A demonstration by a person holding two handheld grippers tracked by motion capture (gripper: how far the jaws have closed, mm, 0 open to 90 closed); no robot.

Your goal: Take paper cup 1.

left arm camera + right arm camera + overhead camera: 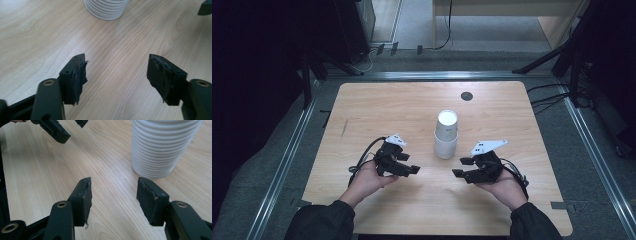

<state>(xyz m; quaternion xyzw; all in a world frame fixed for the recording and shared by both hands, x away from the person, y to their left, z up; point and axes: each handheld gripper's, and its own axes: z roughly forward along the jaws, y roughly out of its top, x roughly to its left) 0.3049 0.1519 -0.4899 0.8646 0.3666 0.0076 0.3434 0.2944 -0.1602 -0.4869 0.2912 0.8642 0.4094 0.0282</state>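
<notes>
Both tongs, left [414,170] and right [460,167], hover released and empty over the near worktop [377,107]; I'd approach the white cup stack [446,134] level, pinching low from both sides.

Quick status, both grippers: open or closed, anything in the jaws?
Left gripper: jaws apart, empty, short of the stack of white cups.
Right gripper: jaws apart, empty, beside the cups without touching them.
</notes>
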